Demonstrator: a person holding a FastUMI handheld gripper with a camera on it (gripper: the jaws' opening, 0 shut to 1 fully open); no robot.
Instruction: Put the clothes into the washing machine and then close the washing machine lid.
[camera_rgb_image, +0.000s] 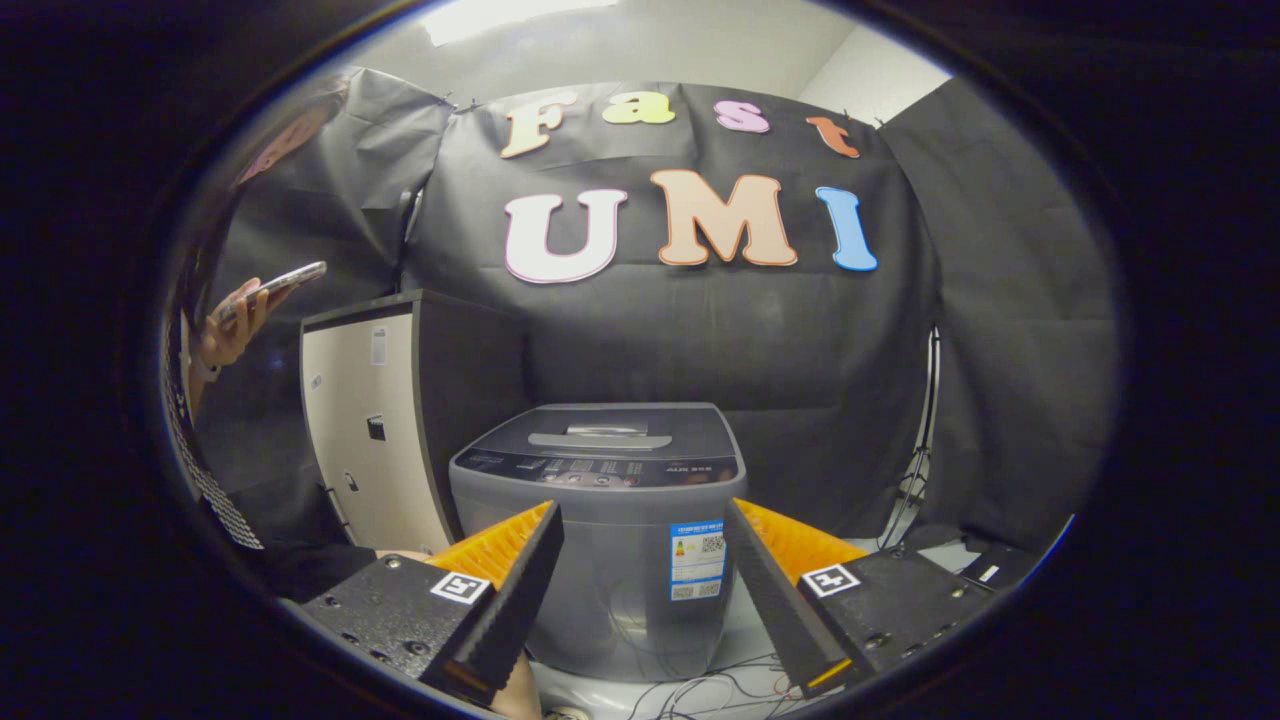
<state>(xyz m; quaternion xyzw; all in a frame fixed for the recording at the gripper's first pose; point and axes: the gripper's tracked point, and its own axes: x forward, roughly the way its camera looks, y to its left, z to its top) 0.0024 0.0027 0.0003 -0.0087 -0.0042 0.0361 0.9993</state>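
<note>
- Your tongs (640, 590): black ribbed fingers w/ orange backs, spread wide, nothing between them. Empty.
- Straight ahead, framed in the gap between the fingers: the small grey top-loading washing machine (610, 560). It sits dead centre, just beyond the fingertips, front face toward you, upright.
- Its dark grey lid (605, 435) lies flat on top – looks closed from here, w/ a pale handle strip across it. Lid's long axis runs side to side, square to your approach. Control strip sits along the near edge, below the lid.
- Clothes: can't spot any garment near the tongs or round the machine. Whether they're already inside, I can't tell w/ the lid down.
- My read: if the clothes are in, job's about done. If not, you need the lid up first, so come in over the top front edge, not at the front wall.
- Low, near the machine's foot: loose thin cables (700, 690) on the pale floor. Keep the tongs above them.
- Left of the machine, close beside it: a tall cream-and-black cabinet (365, 430). Tight on that side, so swing wide to the right instead.
- Far left: a person's hand holding a phone (270, 290), well apart from the machine.
- Behind all: the black cloth wall (700, 340).
</note>
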